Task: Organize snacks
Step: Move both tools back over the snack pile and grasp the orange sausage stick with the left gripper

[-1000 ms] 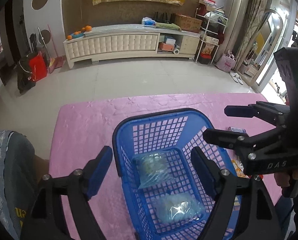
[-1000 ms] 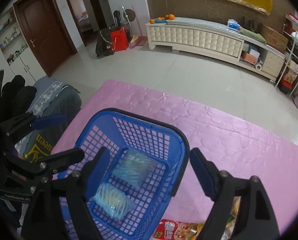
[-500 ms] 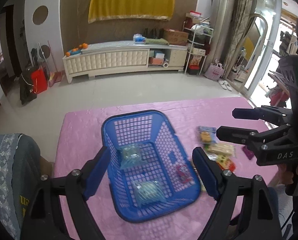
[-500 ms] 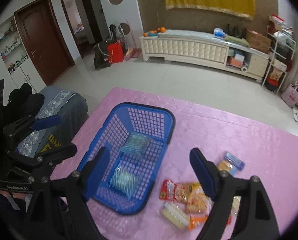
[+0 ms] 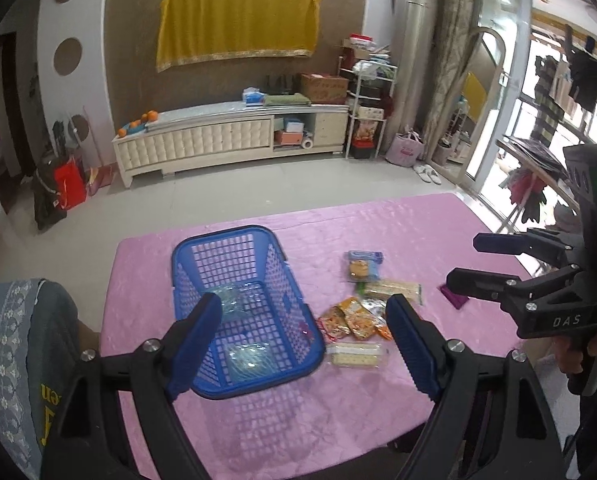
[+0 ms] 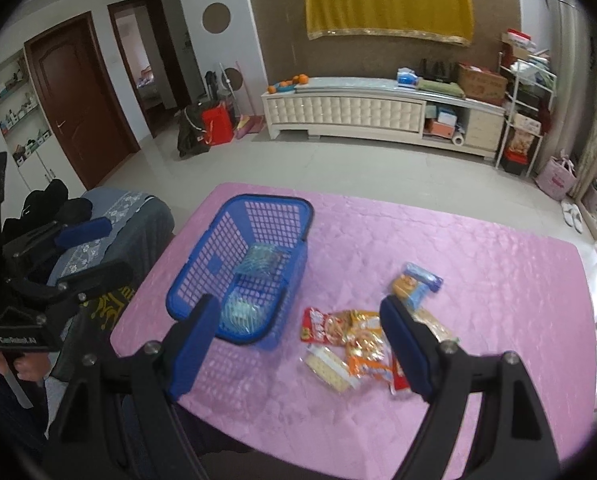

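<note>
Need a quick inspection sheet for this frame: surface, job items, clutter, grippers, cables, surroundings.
Surface: pink tablecloth, flat, covers the table.
Job's things: blue basket holds two clear-wrapped packs; loose snack packets lie on the cloth beside the basket, plus a blue-and-orange pack further back.
Clutter: small purple item on the cloth; cannot tell what it is.
Grippers: left hand-held gripper open, nothing between its fingers; right hand-held gripper open, nothing held.
Cables: nothing seen.
Surroundings: white cabinet with oranges, yellow cloth on the wall, brown door, padded chair by the table.
</note>
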Demonstrator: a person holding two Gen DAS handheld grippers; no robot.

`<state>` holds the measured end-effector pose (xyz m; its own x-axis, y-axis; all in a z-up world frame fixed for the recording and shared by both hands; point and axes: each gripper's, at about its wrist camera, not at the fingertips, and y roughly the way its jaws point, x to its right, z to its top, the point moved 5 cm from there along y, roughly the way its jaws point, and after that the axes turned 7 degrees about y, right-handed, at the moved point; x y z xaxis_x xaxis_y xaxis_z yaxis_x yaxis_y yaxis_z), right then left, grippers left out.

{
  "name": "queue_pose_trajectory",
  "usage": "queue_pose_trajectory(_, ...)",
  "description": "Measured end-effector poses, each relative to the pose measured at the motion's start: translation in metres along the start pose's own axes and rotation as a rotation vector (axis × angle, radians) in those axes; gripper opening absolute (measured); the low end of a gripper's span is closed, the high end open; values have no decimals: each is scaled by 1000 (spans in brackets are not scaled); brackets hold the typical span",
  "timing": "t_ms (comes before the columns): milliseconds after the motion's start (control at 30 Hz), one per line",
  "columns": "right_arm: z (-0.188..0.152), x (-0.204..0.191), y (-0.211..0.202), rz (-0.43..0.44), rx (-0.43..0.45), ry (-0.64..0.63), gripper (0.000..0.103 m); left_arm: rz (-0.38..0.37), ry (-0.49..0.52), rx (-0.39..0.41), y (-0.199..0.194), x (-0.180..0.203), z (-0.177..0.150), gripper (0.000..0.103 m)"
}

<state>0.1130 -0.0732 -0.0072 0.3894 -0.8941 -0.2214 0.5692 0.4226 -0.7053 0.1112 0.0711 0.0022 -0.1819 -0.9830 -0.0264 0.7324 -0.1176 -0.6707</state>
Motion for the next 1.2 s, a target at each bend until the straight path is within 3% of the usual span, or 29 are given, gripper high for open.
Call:
queue_pose_trajectory(300,-30,53,-9,-14,-18,71,85,-41,87,-61,34,53,-10,83)
queue_pose_trajectory(767,-71,141,31,-50,-90,183,85,-114,218,-224,143,122,-19,83)
queue_pose_trajectory(1000,-90,177,54,-36,-142,240,85,-179,323,-342,202,157,-30,83)
queue_pose_trajectory(1200,-107,195,66,-50,-174,248,85,-190,466,-459,248,181,-50,83)
